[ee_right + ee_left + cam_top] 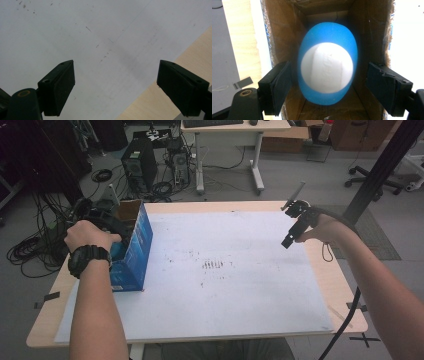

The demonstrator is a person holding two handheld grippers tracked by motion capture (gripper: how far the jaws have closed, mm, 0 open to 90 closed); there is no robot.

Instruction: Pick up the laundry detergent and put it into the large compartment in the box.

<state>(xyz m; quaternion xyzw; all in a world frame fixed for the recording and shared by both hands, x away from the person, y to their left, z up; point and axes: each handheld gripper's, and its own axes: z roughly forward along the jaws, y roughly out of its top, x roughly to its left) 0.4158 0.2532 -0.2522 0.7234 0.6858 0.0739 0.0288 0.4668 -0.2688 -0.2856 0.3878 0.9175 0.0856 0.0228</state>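
Blue and white, an egg-shaped object [327, 71] lies deep inside the open cardboard box [132, 245], seen in the left gripper view between the box's brown inner walls. The box, blue on the outside, stands on the left part of the white sheet [225, 270] that covers the wooden worktop [340, 285], near its left edge.

The left tongs [329, 87] point into the mouth of the box. Their two black pads [278, 87] stand apart on either side of the egg-shaped object, one near each cardboard wall, and neither presses on it: the tongs are released, with the object lying between and beyond them. From the high view the person's left hand [90, 237], with a black watch on the wrist, is over the top of the box and covers most of those tongs.

The right tongs [290, 240] hang above the right part of the white sheet, well apart from the box, and tilt down toward the sheet. In the right gripper view their jaws stand wide apart with nothing between them, above the bare sheet and a strip of the wooden worktop at its edge. A black cable [345, 320] trails from the right hand toward the near edge.
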